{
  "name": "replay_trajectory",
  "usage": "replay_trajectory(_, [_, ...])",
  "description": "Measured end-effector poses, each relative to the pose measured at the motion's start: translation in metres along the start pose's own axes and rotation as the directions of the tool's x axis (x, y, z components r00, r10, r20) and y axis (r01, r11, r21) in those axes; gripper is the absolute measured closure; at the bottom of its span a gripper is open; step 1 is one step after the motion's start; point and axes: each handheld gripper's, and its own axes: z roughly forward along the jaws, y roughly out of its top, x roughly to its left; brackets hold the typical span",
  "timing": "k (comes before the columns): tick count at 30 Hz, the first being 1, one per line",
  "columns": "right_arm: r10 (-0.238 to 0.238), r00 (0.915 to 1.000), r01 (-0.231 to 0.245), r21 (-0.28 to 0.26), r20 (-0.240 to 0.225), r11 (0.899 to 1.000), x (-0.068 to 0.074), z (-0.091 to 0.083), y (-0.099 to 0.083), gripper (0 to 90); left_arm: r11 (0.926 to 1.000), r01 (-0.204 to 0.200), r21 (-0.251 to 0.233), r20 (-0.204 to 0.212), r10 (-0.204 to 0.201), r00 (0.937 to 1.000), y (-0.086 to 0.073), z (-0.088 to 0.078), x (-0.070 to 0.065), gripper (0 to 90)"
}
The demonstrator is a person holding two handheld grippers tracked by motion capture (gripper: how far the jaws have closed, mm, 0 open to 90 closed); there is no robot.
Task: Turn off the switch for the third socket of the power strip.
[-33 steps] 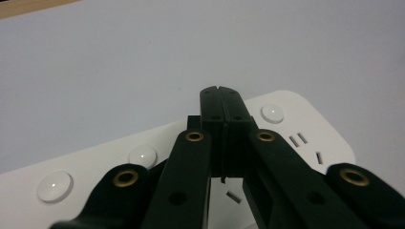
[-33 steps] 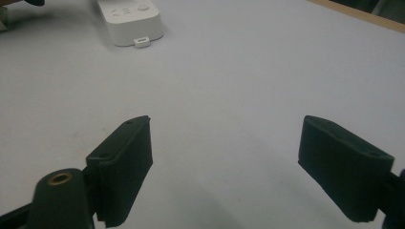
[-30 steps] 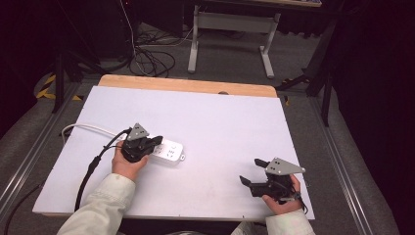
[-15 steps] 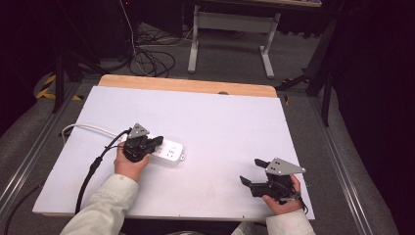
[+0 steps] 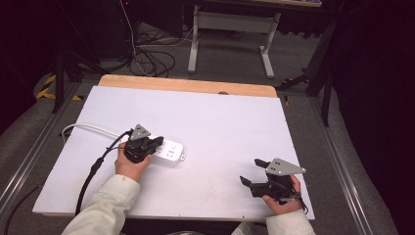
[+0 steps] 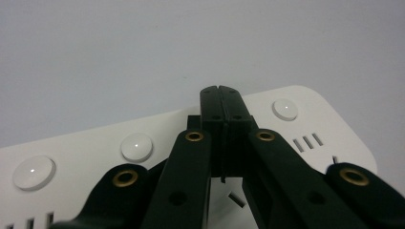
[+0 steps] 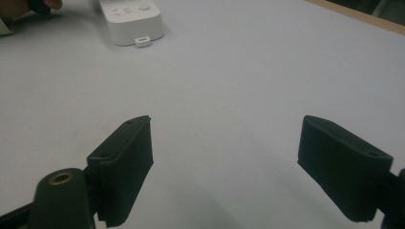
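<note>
On the white table (image 5: 220, 122), the left gripper (image 6: 221, 93) sits closed over the power strip (image 5: 169, 151); the right gripper (image 7: 224, 167) rests wide open.

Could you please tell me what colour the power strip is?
White; the power strip shows best in the left gripper view.

Power strip (image 5: 166, 150) on the table's (image 5: 220, 122) left half, left gripper (image 5: 147, 145) over it, right gripper (image 5: 254, 172) well apart at right.
</note>
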Motion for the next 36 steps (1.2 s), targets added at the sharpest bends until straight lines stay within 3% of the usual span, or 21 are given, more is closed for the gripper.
replay_trajectory(6, [-0.004, 1.0, 0.004, 0.0, -0.001, 1.0, 0.0009, 0.0001, 0.0003, 19.8, 0.9993, -0.038, -0.002, -0.018, 0.038, 0.9991, -0.0006, -0.0001, -0.0025, 89.9])
replay_trajectory(12, [-0.005, 1.0, 0.005, 0.0, -0.001, 1.0, 0.001, 0.0005, 0.0003, 19.9, 0.9996, -0.028, 0.001, -0.007, 0.028, 0.9996, -0.0003, 0.0002, -0.0022, 89.9])
replay_trajectory(18, [-0.004, 1.0, 0.004, -0.001, -0.002, 1.0, 0.0011, -0.0001, 0.0003, 19.8, 0.9984, -0.056, 0.009, -0.033, 0.056, 0.9979, 0.0007, 0.0002, -0.0044, 90.0])
replay_trajectory(36, [-0.007, 1.0, 0.007, 0.009, -0.001, 1.0, 0.0019, 0.0014, 0.0002, 19.8, 0.9961, -0.071, 0.052, -0.036, 0.073, 0.9967, 0.0063, 0.0009, -0.0054, 90.0])
